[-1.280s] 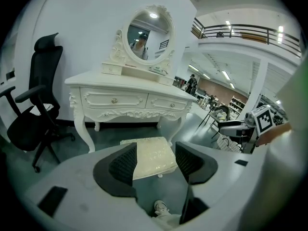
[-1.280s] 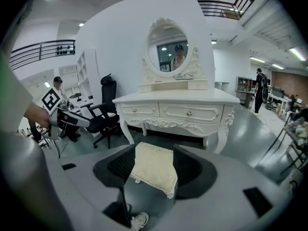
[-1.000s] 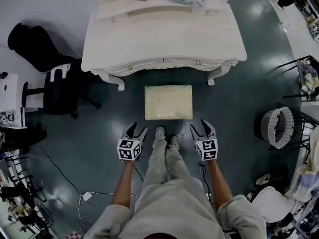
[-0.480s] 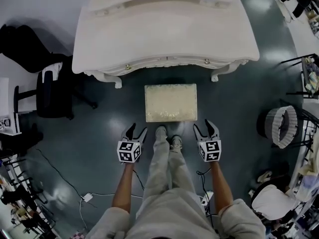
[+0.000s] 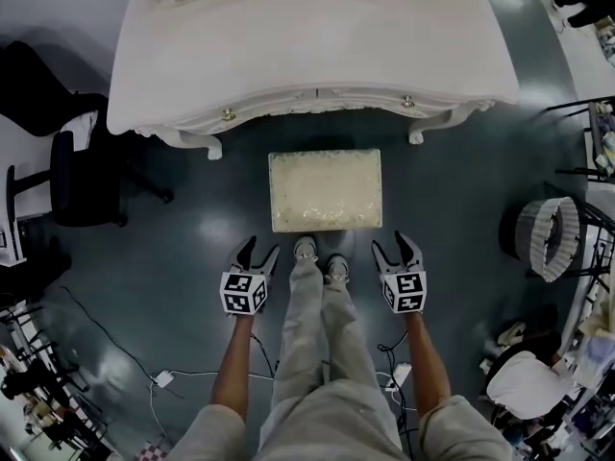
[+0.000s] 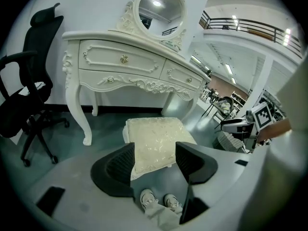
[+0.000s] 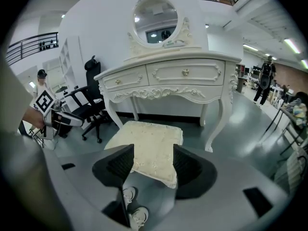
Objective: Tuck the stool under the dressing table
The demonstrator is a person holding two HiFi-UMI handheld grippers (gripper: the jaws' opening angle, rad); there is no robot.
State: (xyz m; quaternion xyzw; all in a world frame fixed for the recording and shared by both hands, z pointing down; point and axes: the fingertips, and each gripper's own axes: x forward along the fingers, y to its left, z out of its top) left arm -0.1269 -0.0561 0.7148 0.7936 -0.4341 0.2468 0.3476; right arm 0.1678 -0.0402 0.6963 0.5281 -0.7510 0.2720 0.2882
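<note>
A cream cushioned stool (image 5: 325, 189) stands on the dark floor just in front of the white dressing table (image 5: 317, 60), outside its legs. The stool also shows between the jaws in the left gripper view (image 6: 156, 138) and the right gripper view (image 7: 153, 146). My left gripper (image 5: 256, 254) hangs open near the stool's near left corner, apart from it. My right gripper (image 5: 395, 251) is open off the near right corner, also clear of it. Nothing is held. My shoes (image 5: 318, 254) stand at the stool's near edge.
A black office chair (image 5: 82, 176) stands left of the table. A round wire basket (image 5: 543, 238) sits at the right. Cables and a power strip (image 5: 161, 379) lie on the floor behind my left side. The table carries an oval mirror (image 6: 159, 8).
The view has moved forward: the table and stool sit nearer and larger. Both grippers stay open at the same spacing beside my legs.
</note>
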